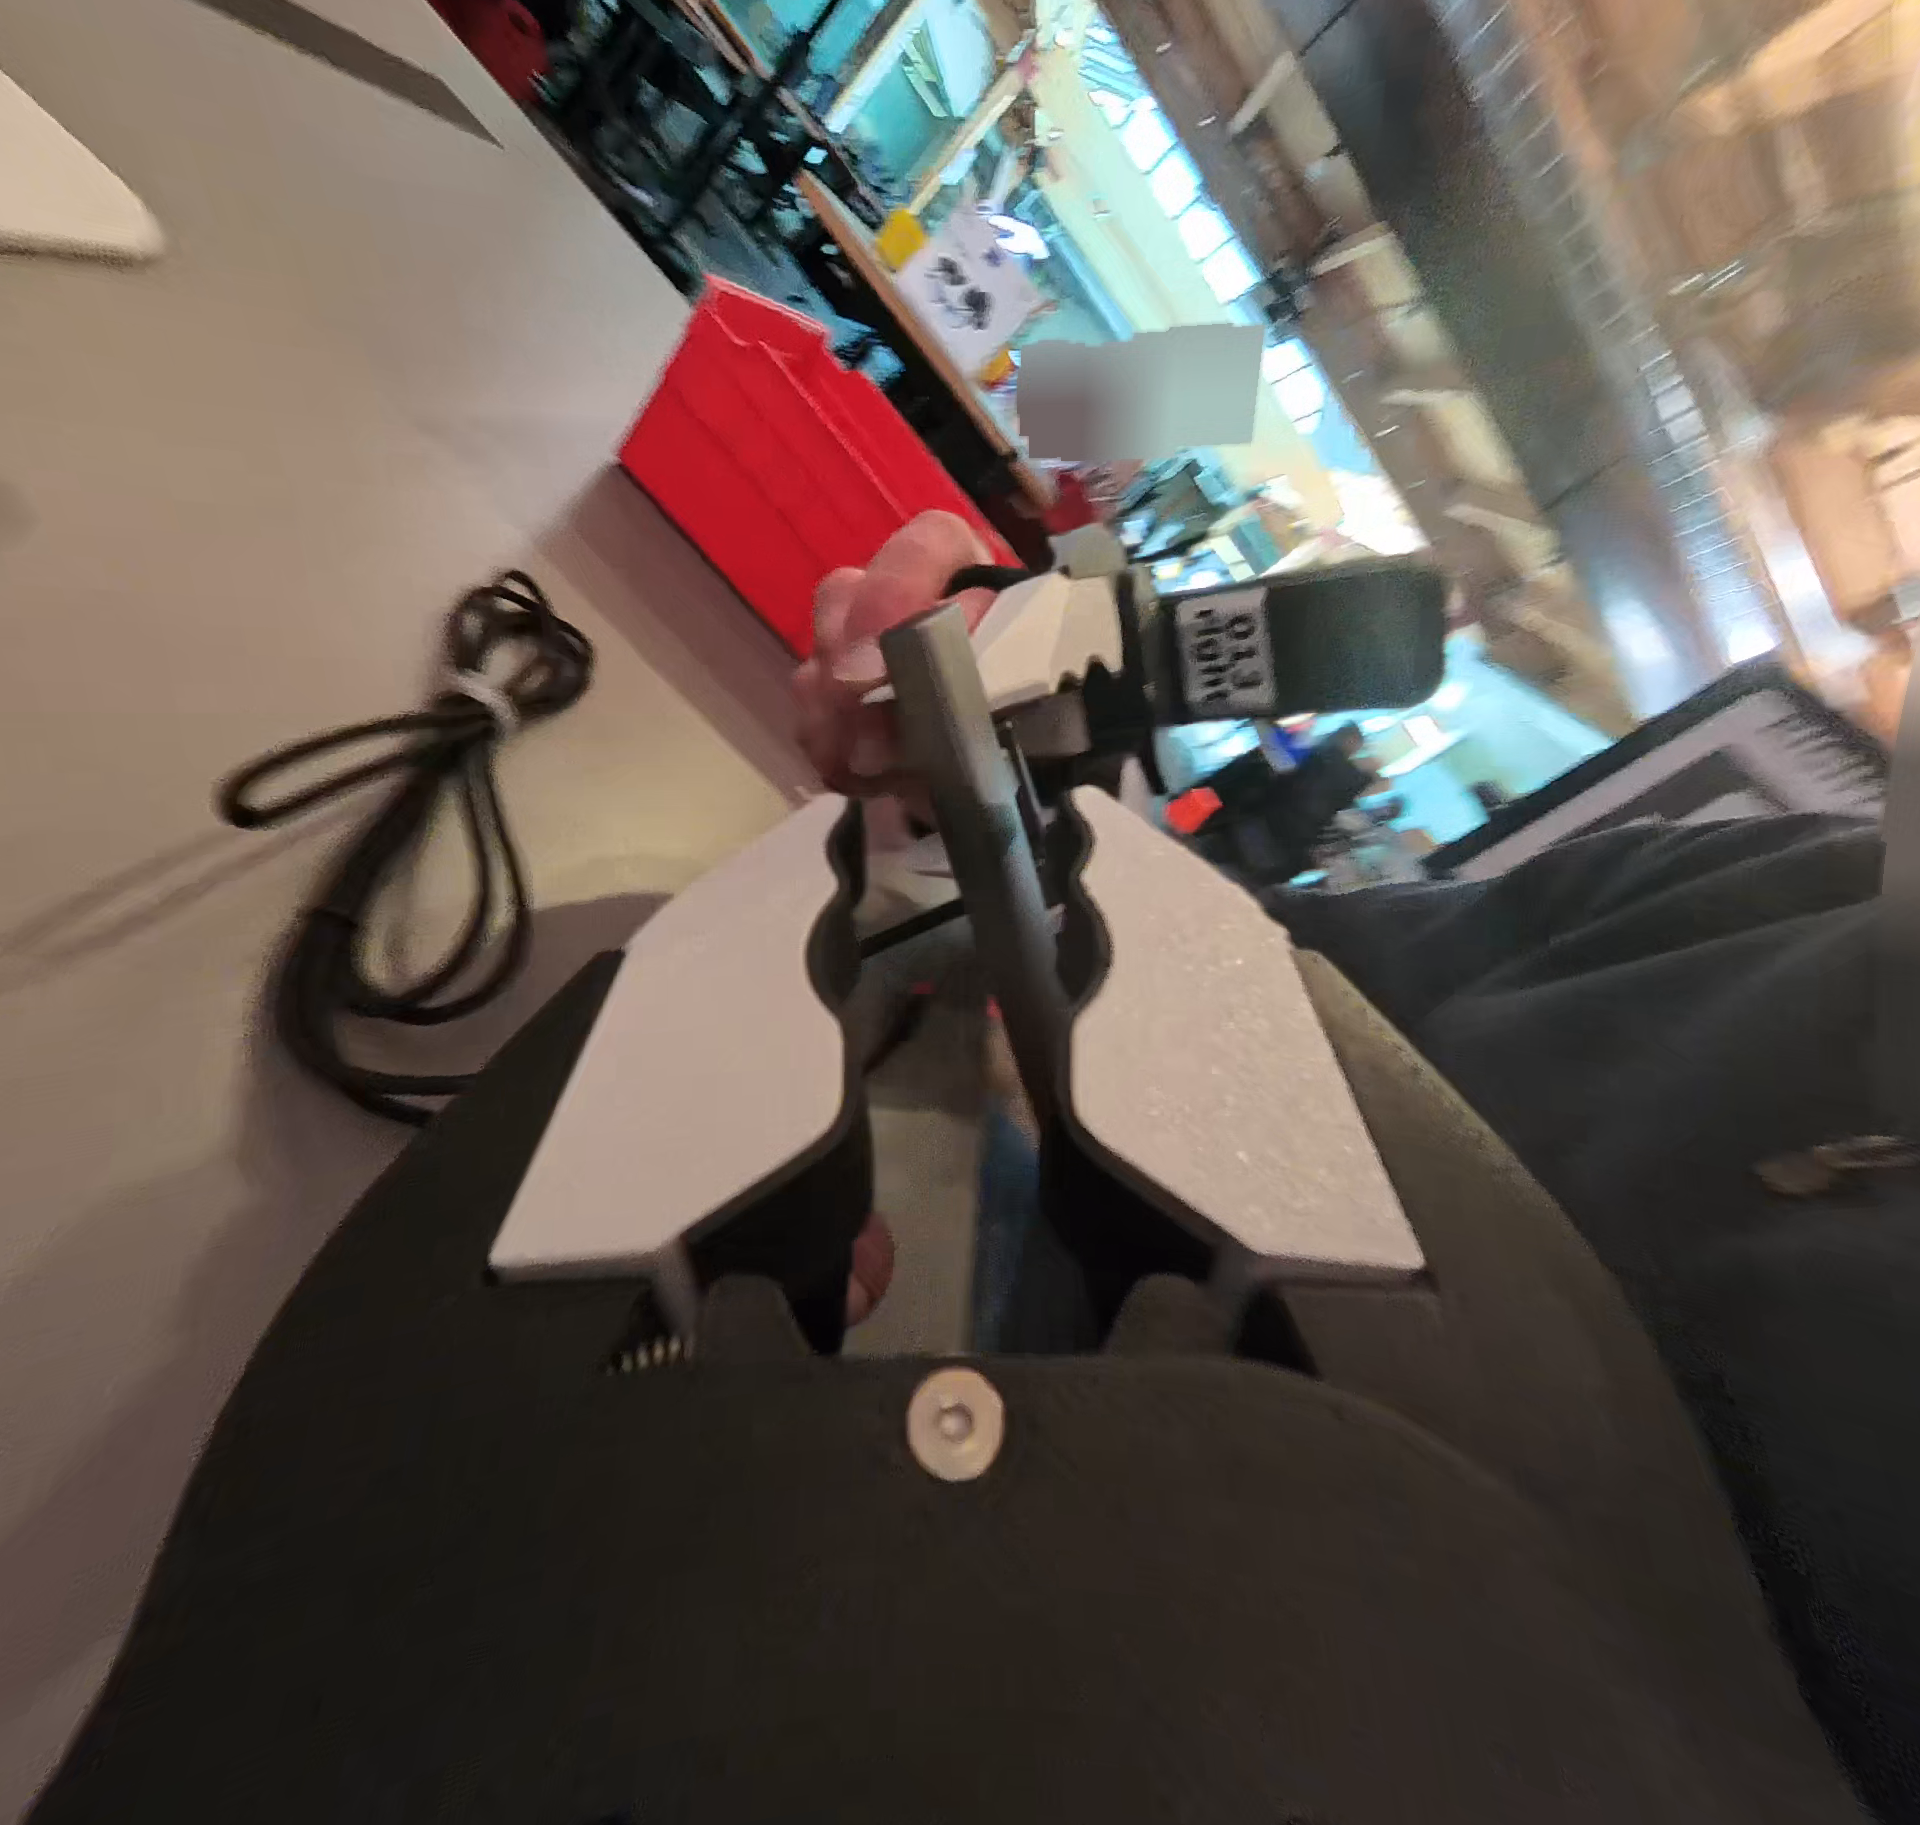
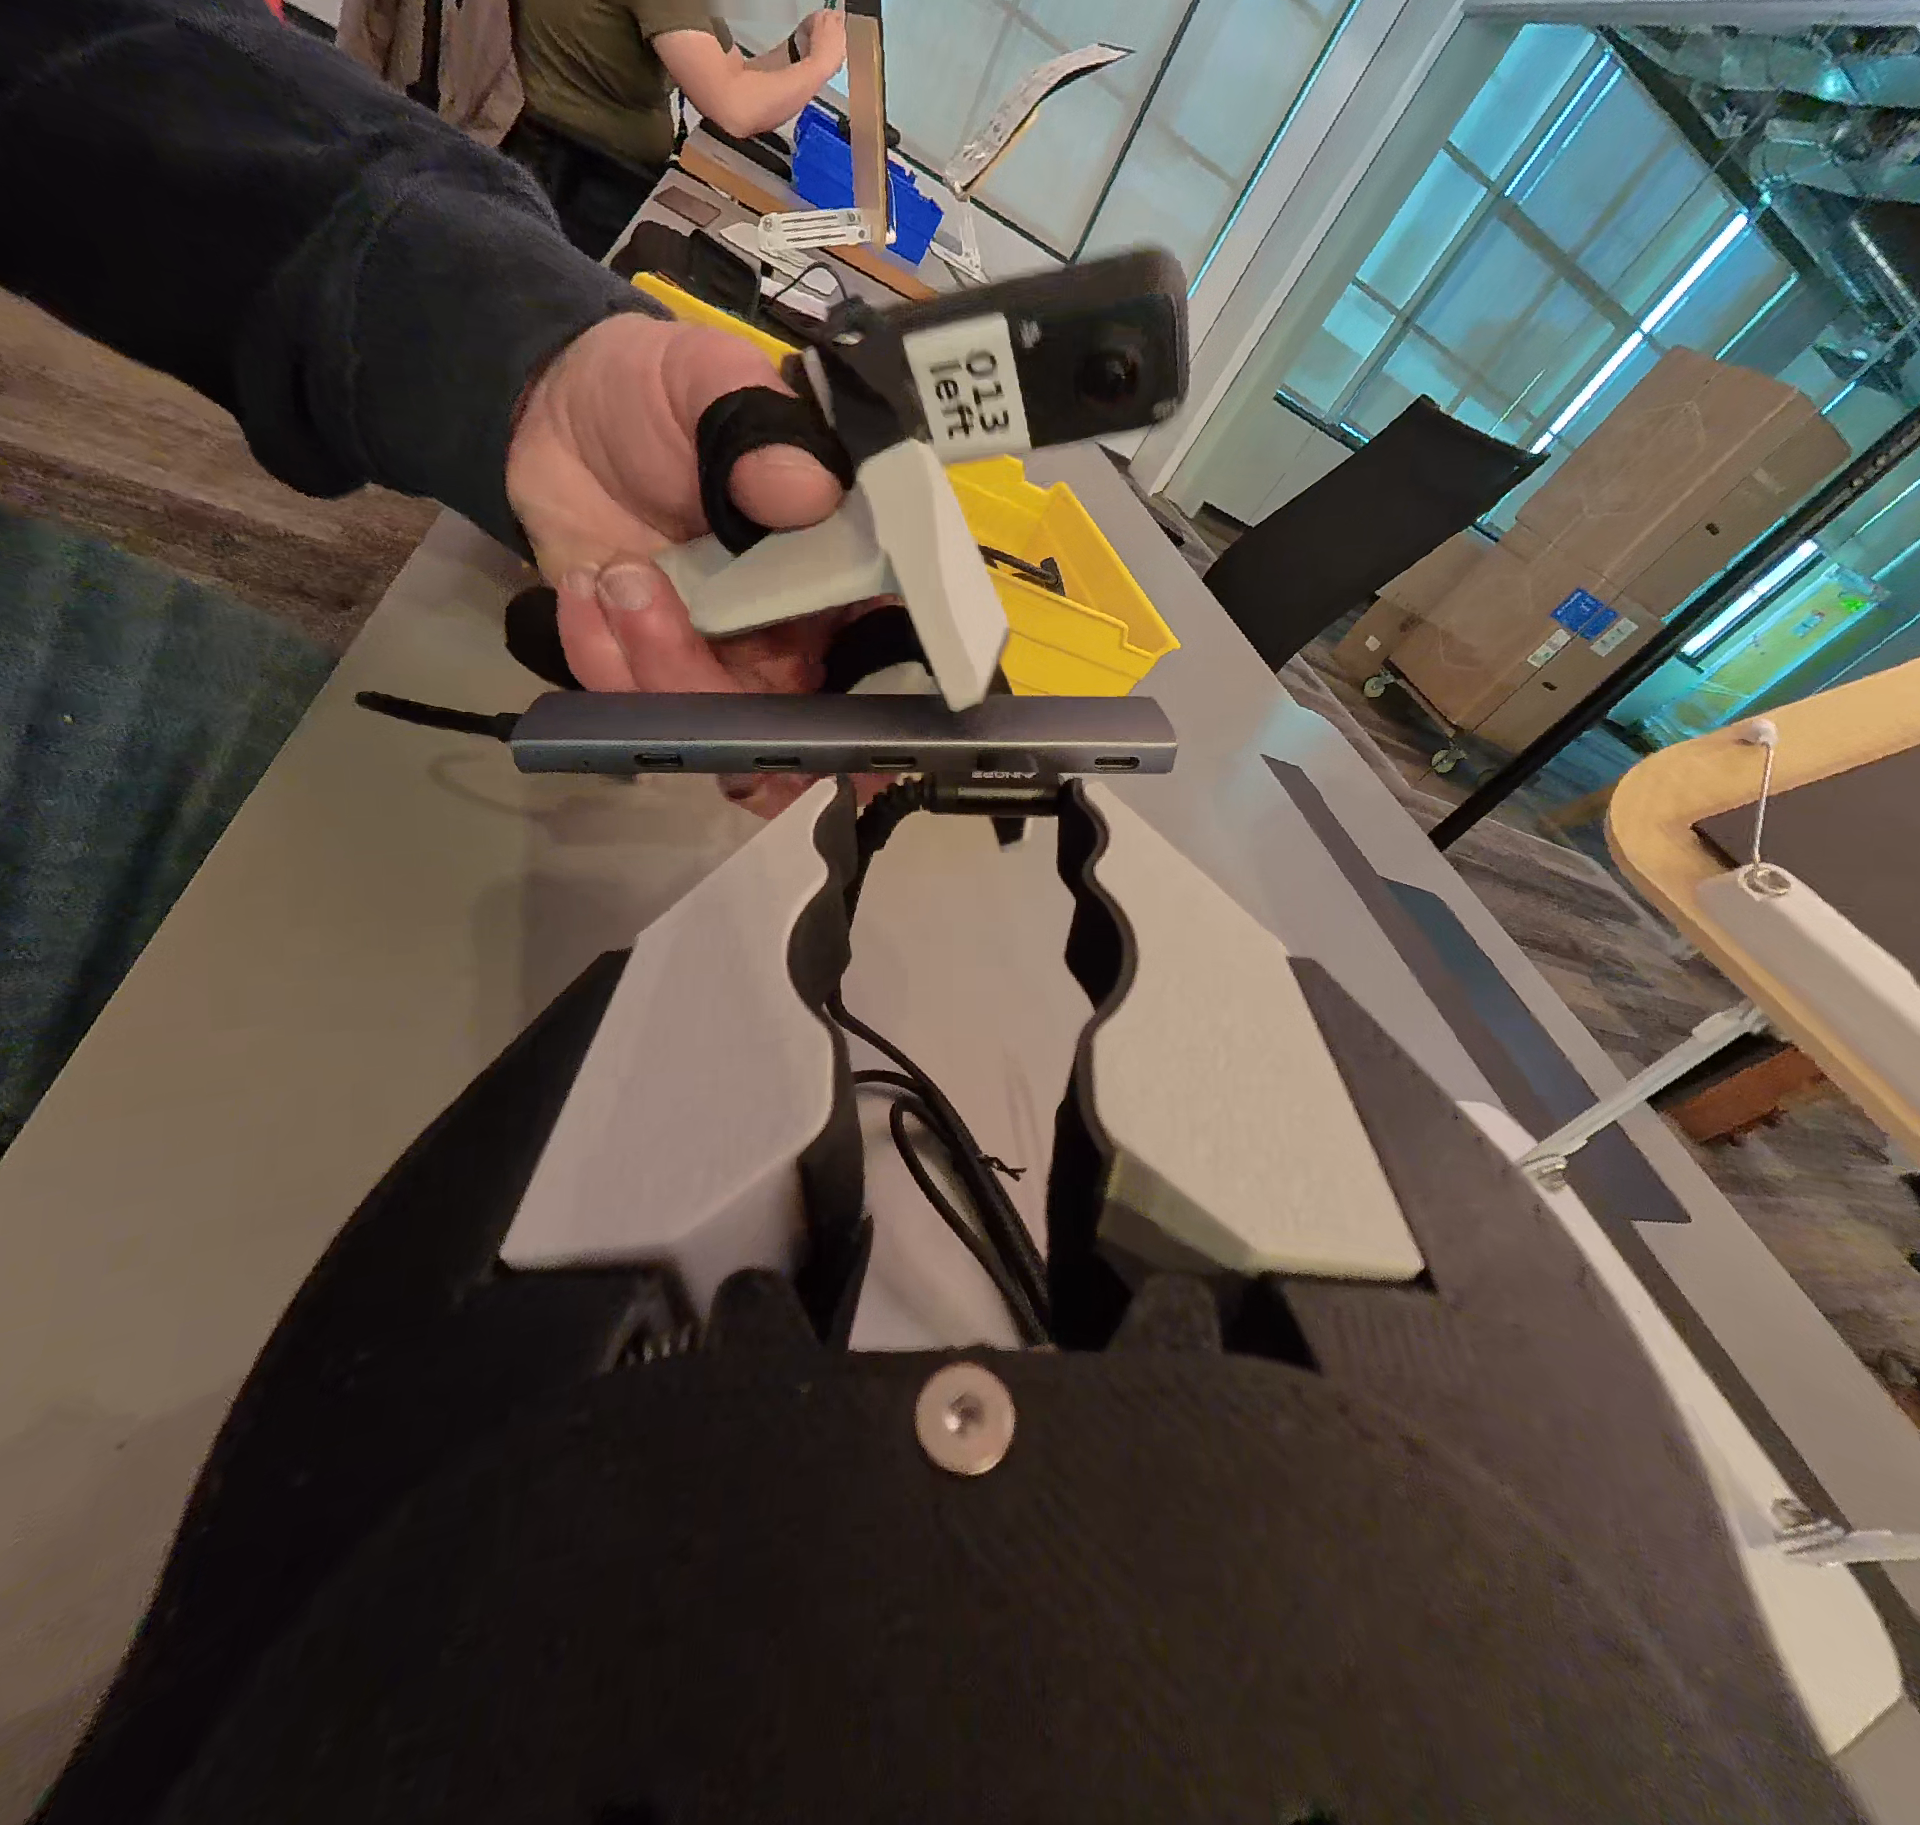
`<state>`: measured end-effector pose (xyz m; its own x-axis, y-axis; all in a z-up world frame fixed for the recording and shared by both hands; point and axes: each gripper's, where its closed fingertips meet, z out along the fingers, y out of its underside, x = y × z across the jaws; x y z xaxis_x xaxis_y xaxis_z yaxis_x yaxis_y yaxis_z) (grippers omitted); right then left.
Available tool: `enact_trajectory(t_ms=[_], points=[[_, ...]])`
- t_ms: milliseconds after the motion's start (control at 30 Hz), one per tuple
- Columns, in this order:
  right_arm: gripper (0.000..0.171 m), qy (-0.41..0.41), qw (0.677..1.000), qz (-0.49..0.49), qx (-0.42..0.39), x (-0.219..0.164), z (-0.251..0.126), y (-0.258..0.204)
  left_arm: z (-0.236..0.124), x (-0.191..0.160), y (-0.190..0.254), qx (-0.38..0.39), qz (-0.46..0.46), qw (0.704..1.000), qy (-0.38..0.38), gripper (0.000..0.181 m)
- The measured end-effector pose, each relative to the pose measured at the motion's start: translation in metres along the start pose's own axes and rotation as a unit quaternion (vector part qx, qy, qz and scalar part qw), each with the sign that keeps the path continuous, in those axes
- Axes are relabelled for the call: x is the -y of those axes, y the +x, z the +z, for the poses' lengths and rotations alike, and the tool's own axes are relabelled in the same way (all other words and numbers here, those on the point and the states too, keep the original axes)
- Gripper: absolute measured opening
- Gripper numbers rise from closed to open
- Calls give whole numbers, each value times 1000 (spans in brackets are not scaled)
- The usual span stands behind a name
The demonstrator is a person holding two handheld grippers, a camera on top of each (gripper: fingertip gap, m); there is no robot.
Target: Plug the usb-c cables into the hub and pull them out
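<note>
Grey tabletop [image 2: 312,944] ran below both grippers, with a yellow bin [image 2: 1070,591] behind. Up in the air, the left gripper [image 1: 961,840] pinched the slim grey metal hub [image 2: 842,745] by its flat faces. The right gripper [image 2: 951,814] nipped the black plug [image 2: 997,793] at its ribbed tips, seated in or just at the fourth port. A straight, square motion along the port axis would serve best, the hub held rigid. A bundled black cable [image 1: 416,799] lay on the table.
</note>
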<state>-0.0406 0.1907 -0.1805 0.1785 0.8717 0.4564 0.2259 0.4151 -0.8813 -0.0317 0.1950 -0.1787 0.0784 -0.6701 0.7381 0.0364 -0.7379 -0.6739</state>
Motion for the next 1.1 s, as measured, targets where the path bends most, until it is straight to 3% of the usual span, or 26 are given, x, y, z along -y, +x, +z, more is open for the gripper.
enact_trajectory(t_ms=[100,267,467,533,733,900,1100], points=[[36,5,999,35,6,0,-3,3,-3,0,-6,81,130,988,-28,57],[36,10,997,80,10,-3,-7,9,-1,-6,2,142,330,927,-104,99],[36,-12,995,90,36,-9,-4,2,-2,-23,-9,211,476,821,-234,146],[36,-24,995,86,44,-12,-1,-2,0,-32,-13,220,504,792,-265,146],[35,-33,994,82,64,-13,4,-12,-1,-50,-23,218,518,768,-306,147],[36,-51,994,59,76,-13,9,-16,-3,-53,-27,233,548,731,-333,147],[36,-60,994,43,85,-14,11,-18,-6,-55,-31,234,549,723,-346,147]])
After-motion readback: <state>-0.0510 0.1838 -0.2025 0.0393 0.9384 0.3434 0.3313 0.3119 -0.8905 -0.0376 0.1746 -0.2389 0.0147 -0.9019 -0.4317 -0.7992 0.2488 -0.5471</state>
